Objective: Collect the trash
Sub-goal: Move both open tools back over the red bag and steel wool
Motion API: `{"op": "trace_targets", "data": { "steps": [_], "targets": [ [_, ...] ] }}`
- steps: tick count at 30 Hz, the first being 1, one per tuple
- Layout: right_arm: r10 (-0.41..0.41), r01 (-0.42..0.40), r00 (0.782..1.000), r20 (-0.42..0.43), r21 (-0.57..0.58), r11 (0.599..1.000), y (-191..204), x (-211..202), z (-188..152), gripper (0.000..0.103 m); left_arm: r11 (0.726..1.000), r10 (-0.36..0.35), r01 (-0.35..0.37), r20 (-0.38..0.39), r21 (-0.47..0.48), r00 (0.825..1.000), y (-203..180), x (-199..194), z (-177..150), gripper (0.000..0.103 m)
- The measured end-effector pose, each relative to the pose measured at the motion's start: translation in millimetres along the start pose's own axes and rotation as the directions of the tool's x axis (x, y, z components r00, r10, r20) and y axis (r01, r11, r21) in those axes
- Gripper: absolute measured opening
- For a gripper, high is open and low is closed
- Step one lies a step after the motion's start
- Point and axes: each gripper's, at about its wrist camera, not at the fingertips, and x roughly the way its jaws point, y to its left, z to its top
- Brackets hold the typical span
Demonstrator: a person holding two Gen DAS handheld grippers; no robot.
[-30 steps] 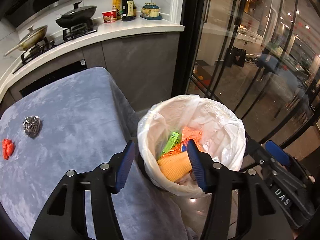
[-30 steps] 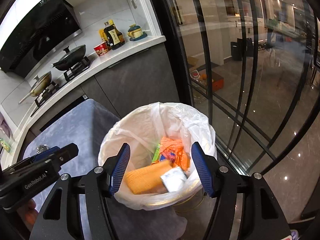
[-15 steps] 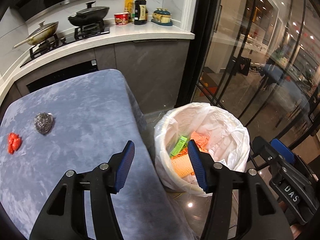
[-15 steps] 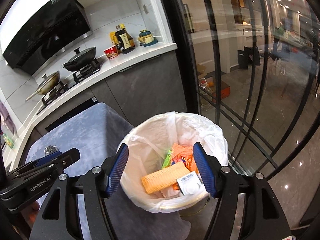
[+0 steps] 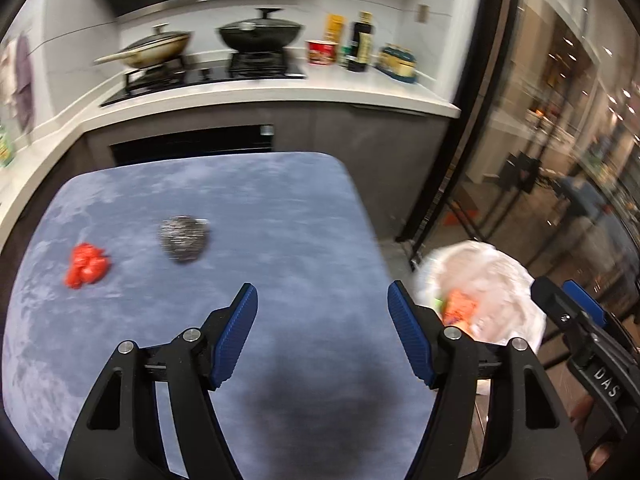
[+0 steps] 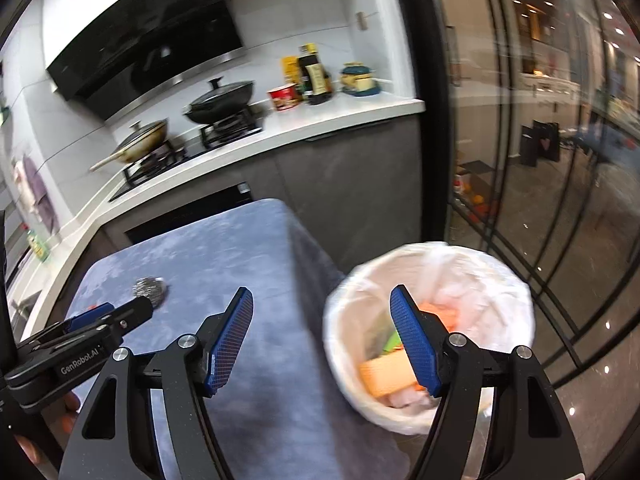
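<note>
1. The left hand-held gripper (image 5: 322, 326) hangs spread and empty over the blue-grey cloth-covered desk (image 5: 280, 216), facing the trash left there.
2. A crumpled red wrapper (image 5: 86, 265) and a round steel-wool scourer (image 5: 184, 236) lie apart on the desk.
3. The right hand-held gripper (image 6: 320, 334), also spread and empty, sits between the desk and the white-bagged round bin (image 6: 500, 276), placed beside the desk so drops are short.

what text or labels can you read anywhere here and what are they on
"DAS": on the body of the right gripper, seen from the left wrist view.
"GenRobot.AI": on the body of the left gripper, seen from the right wrist view.
Labels on the dark bottle, the red cup and the yellow package: too blurred to read.
</note>
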Motion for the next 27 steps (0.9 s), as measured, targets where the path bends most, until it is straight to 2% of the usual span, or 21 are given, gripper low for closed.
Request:
{"op": "trace_targets", "data": {
  "steps": [12, 14, 17, 27],
  "targets": [
    [0.127, -0.135, 0.989, -0.072, -0.128, 0.983, 128, 45, -9, 0.070, 0.978, 0.161, -0.161, -0.006, -0.131, 0.987, 144, -5, -2, 0.069],
    [0.144, -0.156, 0.986, -0.089, -0.140, 0.978, 148, 55, -12, 0.070, 0.974, 0.178, -0.177, -0.011, -0.139, 0.984, 160, -3, -3, 0.070],
    [0.169, -0.185, 0.979, -0.116, -0.152, 0.971, 174, 71, -17, 0.070, 0.967, 0.206, -0.207, -0.018, -0.151, 0.978, 185, 2, -5, 0.079],
    [0.194, -0.226, 0.961, -0.198, -0.153, 0.962, 237, 136, -30, 0.070, 0.953, 0.236, -0.246, -0.079, -0.174, 0.969, 251, 41, -8, 0.082]
  ]
}}
